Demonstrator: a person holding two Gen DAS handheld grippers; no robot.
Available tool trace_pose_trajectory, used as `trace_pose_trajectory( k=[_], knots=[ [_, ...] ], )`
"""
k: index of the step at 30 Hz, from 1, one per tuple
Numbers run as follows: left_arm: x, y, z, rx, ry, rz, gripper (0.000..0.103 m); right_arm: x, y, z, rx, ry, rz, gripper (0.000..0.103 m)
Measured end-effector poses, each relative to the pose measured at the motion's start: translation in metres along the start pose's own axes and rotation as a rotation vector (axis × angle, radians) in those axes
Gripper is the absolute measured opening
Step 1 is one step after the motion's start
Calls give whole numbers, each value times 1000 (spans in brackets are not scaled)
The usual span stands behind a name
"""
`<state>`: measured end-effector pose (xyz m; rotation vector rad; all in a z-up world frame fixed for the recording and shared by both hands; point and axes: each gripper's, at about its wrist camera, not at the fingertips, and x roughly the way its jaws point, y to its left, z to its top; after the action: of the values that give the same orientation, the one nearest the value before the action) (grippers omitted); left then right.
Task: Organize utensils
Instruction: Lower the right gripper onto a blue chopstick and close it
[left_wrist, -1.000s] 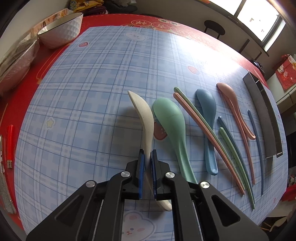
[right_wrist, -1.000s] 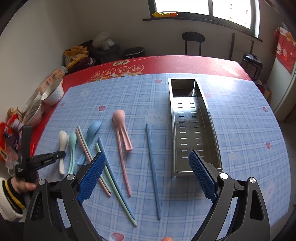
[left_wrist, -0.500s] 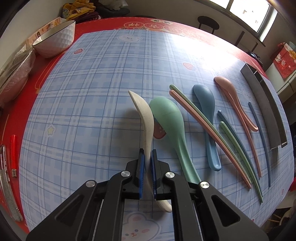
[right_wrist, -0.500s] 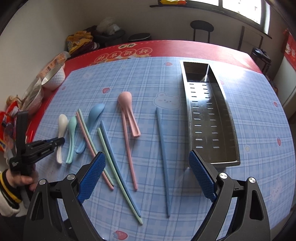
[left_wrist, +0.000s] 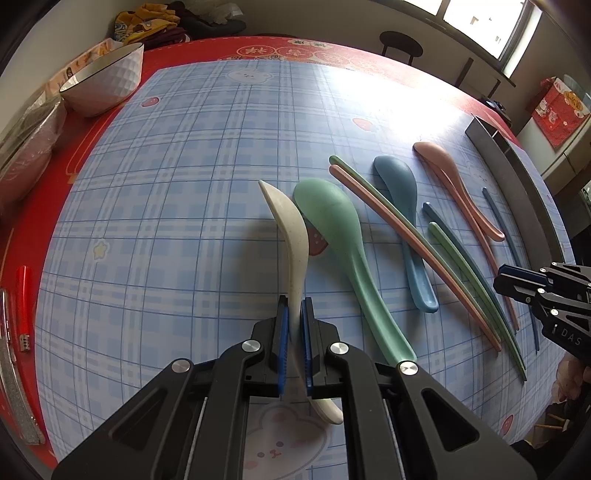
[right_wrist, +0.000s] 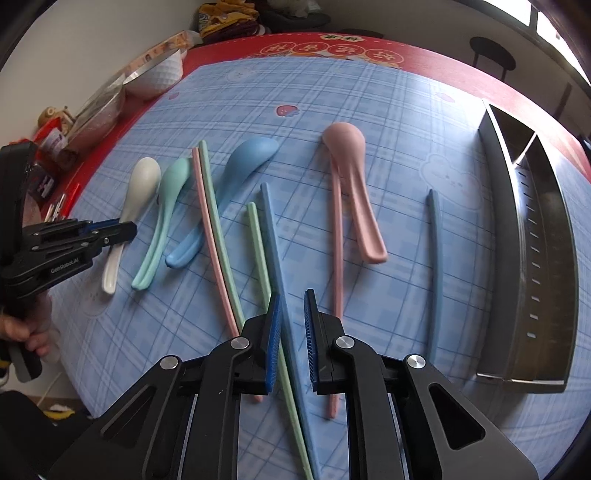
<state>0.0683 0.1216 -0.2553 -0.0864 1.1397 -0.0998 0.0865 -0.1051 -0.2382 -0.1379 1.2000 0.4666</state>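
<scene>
Here the left gripper (left_wrist: 294, 325) is closed tight on the handle of the white spoon (left_wrist: 286, 225), its blue pads pinching the stem partway along so the bowl points away and the tail sticks out behind the jaws. The grip sits near the spoon's middle, probably so it will not tip when carried. The spoon lies at the left end of the row of utensils on the blue plaid tablecloth (left_wrist: 166, 206), just beside the green spoon (left_wrist: 332, 221); whether it has left the cloth I cannot tell.

The right gripper (right_wrist: 292, 332) stands narrowly open, holding nothing, its jaws straddling the blue chopstick (right_wrist: 275, 254) with the green chopstick (right_wrist: 258, 251) just beside it, likely lining up a pinch. The blue spoon (right_wrist: 243, 162), pink spoon (right_wrist: 351, 177) and remaining chopsticks lie loose between them. The steel utensil tray (right_wrist: 546, 236) waits along the tablecloth's right edge, holding nothing visible, so sorting looks barely begun.
</scene>
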Motion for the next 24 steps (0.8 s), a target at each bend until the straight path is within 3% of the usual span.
trace_pose_trajectory(
  k=[4,14,24],
  knots=[
    [0,1,-2,4,-6,-6,7,14,7,3,-36,39,-18,7],
    [-1,3,-3,-11,-18,-19,8,9,17,-9,-68,12,-91,7],
    [-1,2,-4,1,-22,-11,8,9,15,-8,-56,8,-63,7]
  ],
)
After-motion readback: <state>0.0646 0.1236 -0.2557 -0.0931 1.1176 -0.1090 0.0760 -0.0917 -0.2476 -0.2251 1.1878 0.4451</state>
